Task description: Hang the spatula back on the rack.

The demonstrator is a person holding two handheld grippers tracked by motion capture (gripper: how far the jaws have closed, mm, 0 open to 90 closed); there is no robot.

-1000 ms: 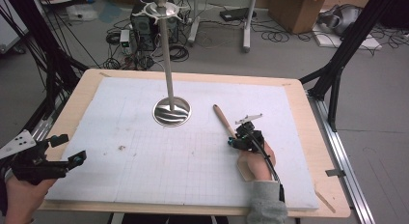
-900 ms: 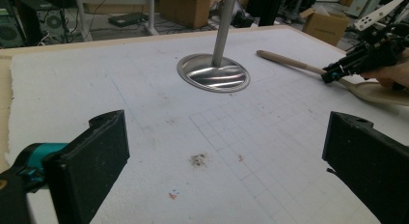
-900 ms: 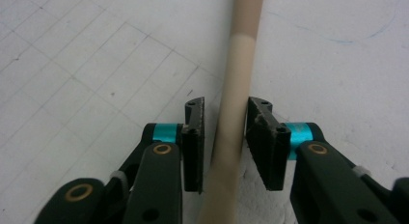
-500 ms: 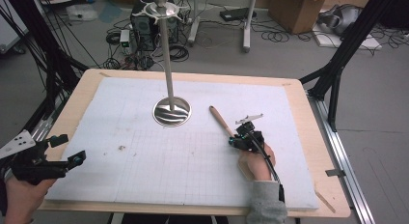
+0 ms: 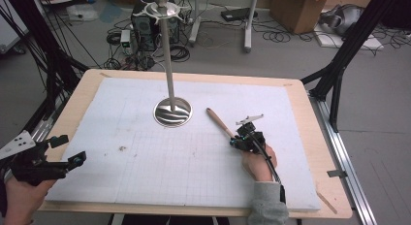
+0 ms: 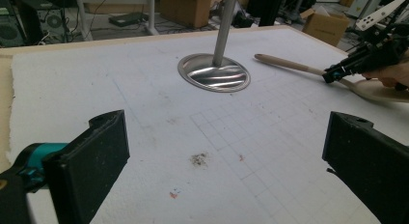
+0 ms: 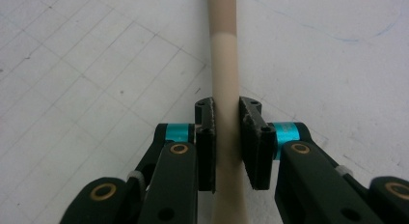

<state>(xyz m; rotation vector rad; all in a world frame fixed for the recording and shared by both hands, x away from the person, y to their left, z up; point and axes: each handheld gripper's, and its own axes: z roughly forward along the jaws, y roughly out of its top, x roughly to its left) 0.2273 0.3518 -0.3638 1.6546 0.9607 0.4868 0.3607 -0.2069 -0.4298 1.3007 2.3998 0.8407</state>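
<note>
A wooden spoon (image 5: 219, 121) lies on the white gridded mat (image 5: 145, 176), its handle pointing toward the far left. My right gripper (image 5: 236, 140) is shut on that handle; in the right gripper view both pads press the pale handle (image 7: 223, 50) between the jaws of the right gripper (image 7: 226, 113). In the left gripper view the spoon (image 6: 284, 63) and the right gripper (image 6: 333, 75) show at far right. My left gripper (image 5: 70, 148) hovers open at the mat's near left corner, nothing between the jaws of the left gripper (image 6: 226, 137).
A metal pole stand with a round shiny base (image 5: 173, 112) rises from the mat's far middle, its base (image 6: 214, 73) just left of the spoon's tip. The mat sits on a wooden table (image 5: 329, 152). Cables, boxes and frame legs lie on the floor beyond.
My right gripper has shifted slightly left and nearer, carrying the spoon handle with it. The left gripper has barely moved.
</note>
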